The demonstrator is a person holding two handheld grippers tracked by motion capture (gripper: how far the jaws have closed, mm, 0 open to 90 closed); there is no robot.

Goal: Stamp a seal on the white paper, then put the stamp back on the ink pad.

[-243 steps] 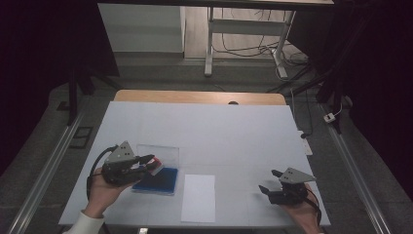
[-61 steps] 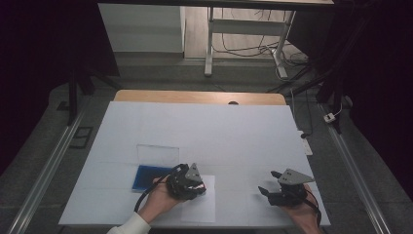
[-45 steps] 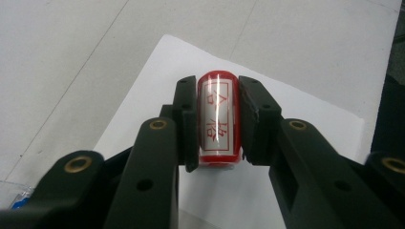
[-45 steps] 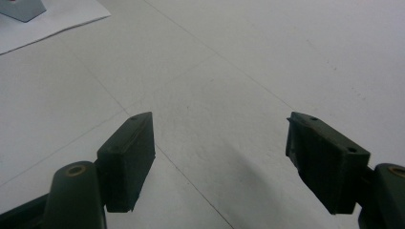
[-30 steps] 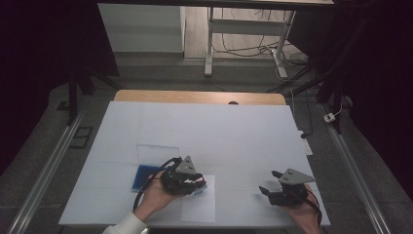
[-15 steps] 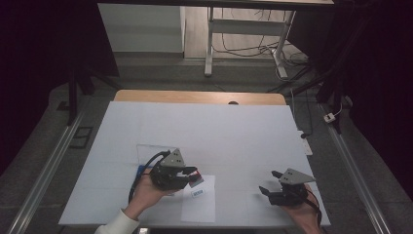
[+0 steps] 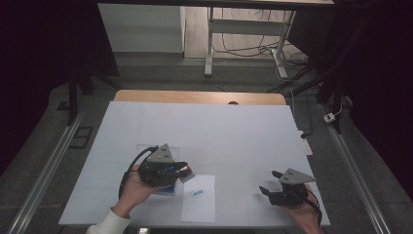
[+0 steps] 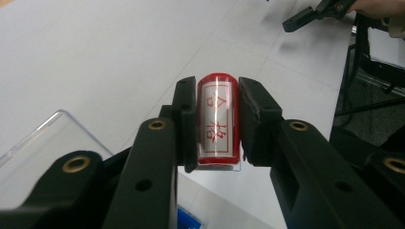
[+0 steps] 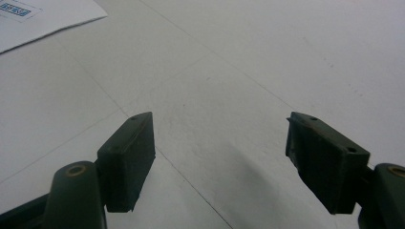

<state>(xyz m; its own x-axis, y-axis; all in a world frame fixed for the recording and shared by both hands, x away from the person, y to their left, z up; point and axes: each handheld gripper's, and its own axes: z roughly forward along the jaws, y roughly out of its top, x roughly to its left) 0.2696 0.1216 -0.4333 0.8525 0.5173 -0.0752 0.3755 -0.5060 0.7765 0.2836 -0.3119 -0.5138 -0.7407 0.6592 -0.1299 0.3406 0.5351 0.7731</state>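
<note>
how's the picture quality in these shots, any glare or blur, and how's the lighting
High view: dark room around a brightly lit white table, slightly soft. Left gripper view: the red stamp in the left gripper is sharp, with a thin glare streak on its label; the background blurs. Right gripper view: the right gripper looks soft, above a faint shadow.

Red stamp [image 8: 218,119], white label; blue pad [image 7: 165,189], perhaps.
</note>
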